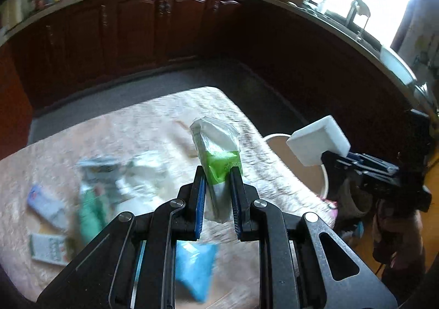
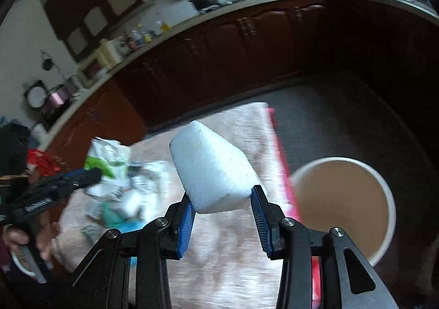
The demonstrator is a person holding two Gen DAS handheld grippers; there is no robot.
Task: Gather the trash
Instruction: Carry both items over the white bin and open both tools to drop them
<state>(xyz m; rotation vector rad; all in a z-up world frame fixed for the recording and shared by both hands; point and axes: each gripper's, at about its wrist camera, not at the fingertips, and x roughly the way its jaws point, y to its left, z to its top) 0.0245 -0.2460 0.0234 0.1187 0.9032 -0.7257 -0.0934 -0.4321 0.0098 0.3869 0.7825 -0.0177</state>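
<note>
My left gripper is shut on a green-and-white tissue packet, held upright above the table; the same packet shows at the left of the right wrist view. My right gripper is shut on a white foam block, which also shows at the right of the left wrist view as the foam block, above the bin's rim. A white round bin with a brown inside stands on the floor beside the table, to the right of the block. More trash lies blurred on the table: a blue packet, crumpled white wrappers, a green wrapper.
The table wears a pinkish patterned cloth with a red edge. Dark wooden cabinets under a long counter curve around the room, with pots and a wok on top. Grey floor lies between table and cabinets. A person's hand holds the left gripper's handle.
</note>
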